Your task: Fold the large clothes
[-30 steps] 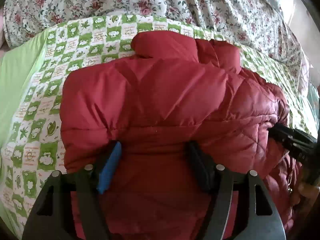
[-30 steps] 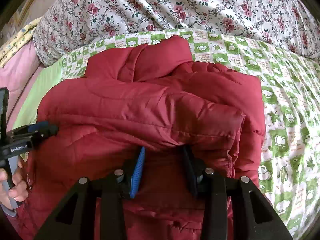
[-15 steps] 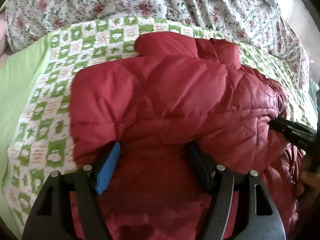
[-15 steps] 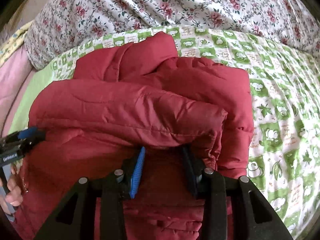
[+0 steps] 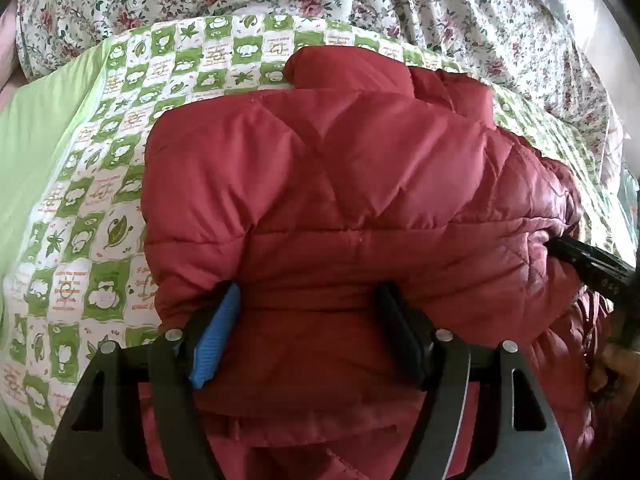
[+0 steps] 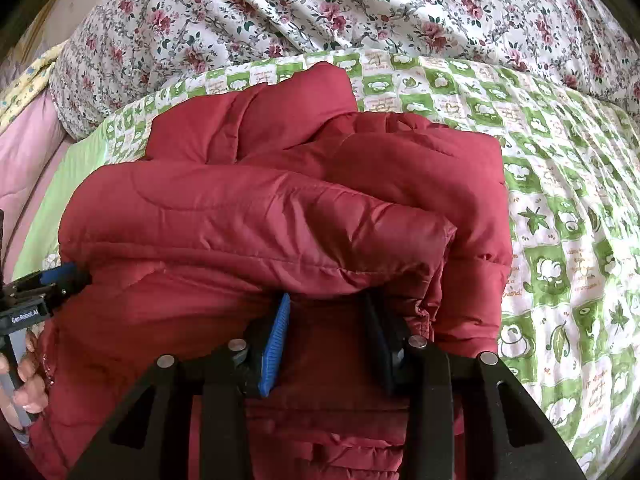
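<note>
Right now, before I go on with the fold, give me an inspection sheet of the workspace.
Surface: green-and-white checked quilt on a bed.
Job's things: red puffer jacket lying folded over itself, collar at the far end.
Clutter: nothing seen.
Grippers: left gripper and right gripper each have padded jacket fabric bunched between the jaws; the left's jaws have just been opening.
Cables: nothing seen.
Surroundings: floral bedding bunched behind the quilt; pink cloth at the side.
</note>
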